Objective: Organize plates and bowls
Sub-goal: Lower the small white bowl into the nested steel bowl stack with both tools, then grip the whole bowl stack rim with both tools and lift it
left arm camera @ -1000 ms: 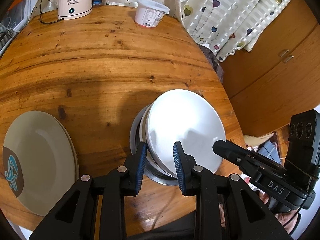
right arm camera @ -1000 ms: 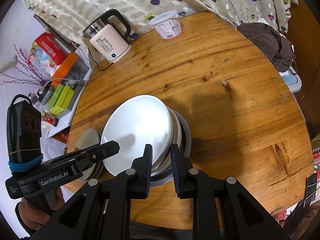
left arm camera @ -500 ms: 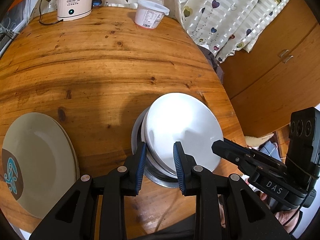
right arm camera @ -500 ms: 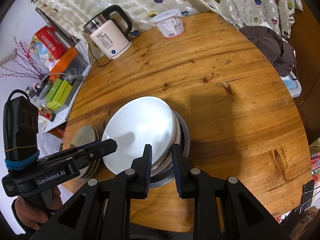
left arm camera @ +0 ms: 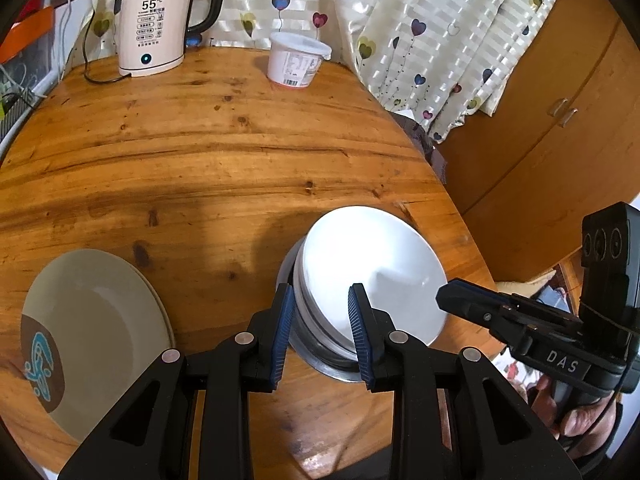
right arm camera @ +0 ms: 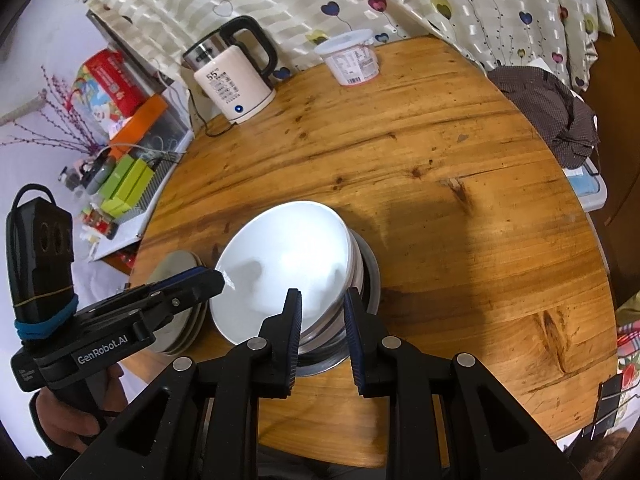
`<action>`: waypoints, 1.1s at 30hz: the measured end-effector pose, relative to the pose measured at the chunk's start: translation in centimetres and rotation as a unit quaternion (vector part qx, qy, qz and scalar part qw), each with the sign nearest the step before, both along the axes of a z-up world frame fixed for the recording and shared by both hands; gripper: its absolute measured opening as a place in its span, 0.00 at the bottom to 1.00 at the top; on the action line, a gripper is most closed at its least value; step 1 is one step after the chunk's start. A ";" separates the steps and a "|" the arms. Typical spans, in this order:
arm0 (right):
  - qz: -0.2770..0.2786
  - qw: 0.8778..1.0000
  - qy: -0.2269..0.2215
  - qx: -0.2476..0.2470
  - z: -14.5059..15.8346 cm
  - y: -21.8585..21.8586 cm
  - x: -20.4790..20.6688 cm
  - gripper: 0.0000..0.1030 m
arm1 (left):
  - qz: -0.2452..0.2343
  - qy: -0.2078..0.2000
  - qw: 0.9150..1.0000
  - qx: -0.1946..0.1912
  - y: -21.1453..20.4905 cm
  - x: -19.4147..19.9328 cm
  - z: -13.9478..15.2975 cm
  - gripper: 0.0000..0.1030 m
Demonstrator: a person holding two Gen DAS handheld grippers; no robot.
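Left wrist view: the white bowl (left arm camera: 372, 276) is held tilted atop a stack of bowls (left arm camera: 320, 344) near the table (left arm camera: 224, 168) edge, gripped at opposite rims by the left gripper (left arm camera: 320, 322) and, seemingly, the right gripper (right arm camera: 320, 320). Beige plates (left arm camera: 92, 332) lie just beside.

Glossy white bowl (left arm camera: 372, 272); metal basin (left arm camera: 320, 356); varnished wood table (left arm camera: 200, 168).

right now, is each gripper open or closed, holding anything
left gripper: closed on the rim of the bowls
right gripper: closed on the rim of the same bowls
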State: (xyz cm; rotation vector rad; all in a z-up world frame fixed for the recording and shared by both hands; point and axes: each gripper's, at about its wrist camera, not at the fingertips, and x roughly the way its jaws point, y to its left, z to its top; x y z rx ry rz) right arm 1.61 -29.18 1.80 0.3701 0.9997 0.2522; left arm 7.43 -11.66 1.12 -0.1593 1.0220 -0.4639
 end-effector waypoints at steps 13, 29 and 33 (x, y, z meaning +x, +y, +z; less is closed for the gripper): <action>-0.003 0.999 -0.029 0.030 -0.1 -1.9 -0.7 0.30 | 0.010 -0.031 0.999 -0.001 1.2 -0.7 -0.1 0.29; -0.015 0.998 -0.032 0.045 -0.9 -3.8 -1.0 0.30 | 0.026 -0.031 0.999 -0.003 2.6 -0.9 -1.3 0.29; -0.021 0.998 -0.020 0.051 -1.3 -4.3 -1.1 0.30 | 0.031 -0.019 0.999 -0.008 3.1 -0.9 -2.0 0.29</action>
